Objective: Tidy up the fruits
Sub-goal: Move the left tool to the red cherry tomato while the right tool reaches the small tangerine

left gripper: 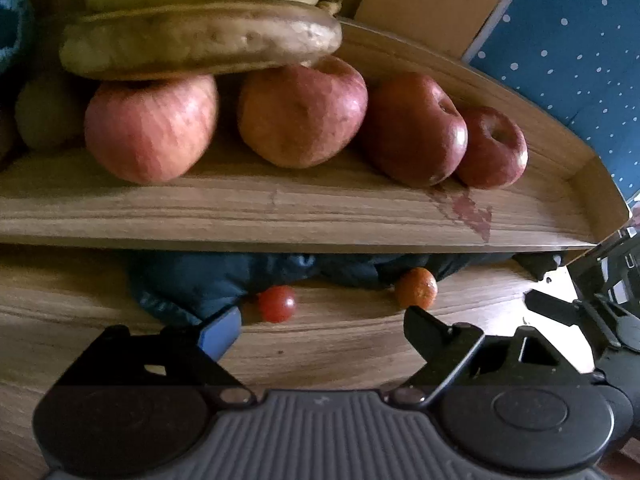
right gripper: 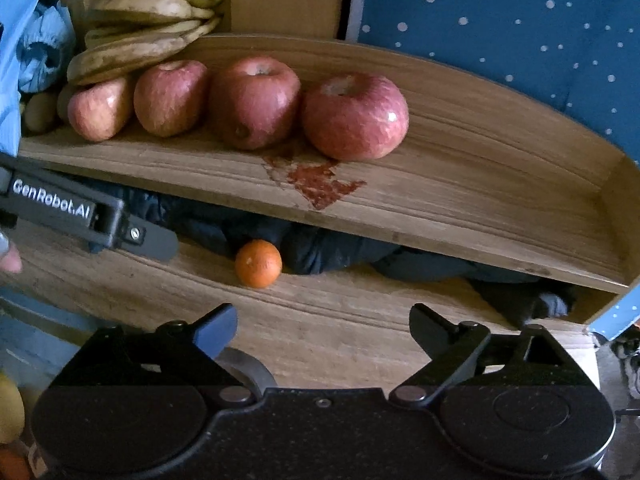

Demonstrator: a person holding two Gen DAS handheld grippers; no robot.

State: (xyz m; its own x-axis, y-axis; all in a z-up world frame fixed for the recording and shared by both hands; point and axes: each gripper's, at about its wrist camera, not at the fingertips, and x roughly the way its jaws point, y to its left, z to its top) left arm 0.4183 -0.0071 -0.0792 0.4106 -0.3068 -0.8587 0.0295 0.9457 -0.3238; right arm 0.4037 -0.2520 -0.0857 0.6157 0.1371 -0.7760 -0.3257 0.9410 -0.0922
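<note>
Apples (right gripper: 256,102) sit in a row on the upper wooden shelf (right gripper: 460,200), bananas (right gripper: 148,20) stacked over the left ones; an orange (right gripper: 258,263) lies on the lower board beside dark cloth (right gripper: 332,252), a small red fruit (left gripper: 277,303) near it; left gripper (left gripper: 320,330) and right gripper (right gripper: 322,330) both gape wide, nothing between their jaws.

"GenRobot.AI" in white letters on the black body of the left gripper (right gripper: 96,220)
</note>
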